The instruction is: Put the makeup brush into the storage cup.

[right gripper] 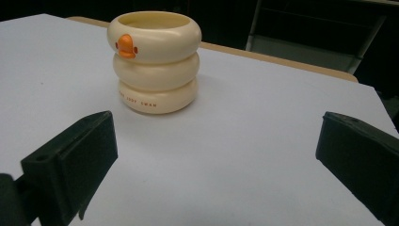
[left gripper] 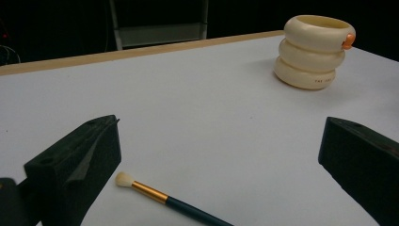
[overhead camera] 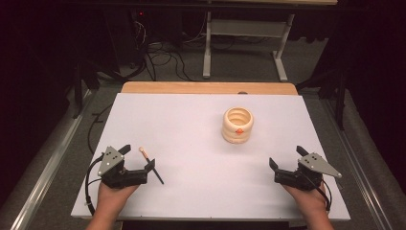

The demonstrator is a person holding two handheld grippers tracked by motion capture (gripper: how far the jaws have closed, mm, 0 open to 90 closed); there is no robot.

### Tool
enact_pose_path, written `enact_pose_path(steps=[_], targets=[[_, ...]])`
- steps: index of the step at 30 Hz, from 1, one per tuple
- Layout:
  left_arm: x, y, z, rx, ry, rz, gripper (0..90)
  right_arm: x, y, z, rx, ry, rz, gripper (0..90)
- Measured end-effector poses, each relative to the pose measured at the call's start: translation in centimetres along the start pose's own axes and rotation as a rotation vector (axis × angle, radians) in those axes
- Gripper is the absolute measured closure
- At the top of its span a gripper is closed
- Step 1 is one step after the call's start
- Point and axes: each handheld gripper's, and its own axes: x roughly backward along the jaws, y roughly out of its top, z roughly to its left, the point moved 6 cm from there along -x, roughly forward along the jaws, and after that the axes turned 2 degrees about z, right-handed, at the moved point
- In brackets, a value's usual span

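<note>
High view showed both grippers, left gripper (overhead camera: 139,159) and right gripper (overhead camera: 286,157), spread wide, brush (overhead camera: 151,164) near left, cup (overhead camera: 238,125) far.

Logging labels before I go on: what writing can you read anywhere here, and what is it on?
"SWAN": on the bottom ring of the cream holder, right gripper view; the word before it is too blurred to read.
The same line on the holder in the left gripper view: too small to read.
Brush, left gripper, right gripper: no writing visible.
</note>
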Motion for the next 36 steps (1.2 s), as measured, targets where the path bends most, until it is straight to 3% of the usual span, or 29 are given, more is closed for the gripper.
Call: enact_pose_path(steps=[22,36], targets=[[-0.11,-0.14,0.12,0.005,0.007,0.017,0.4,-0.01,-0.01,-0.04,0.005,-0.002,0.001,0.9],[-0.39,-0.61,0.47,0.017,0.02,0.057,0.5,0.03,-0.02,-0.06,0.007,-0.006,0.004,0.8]])
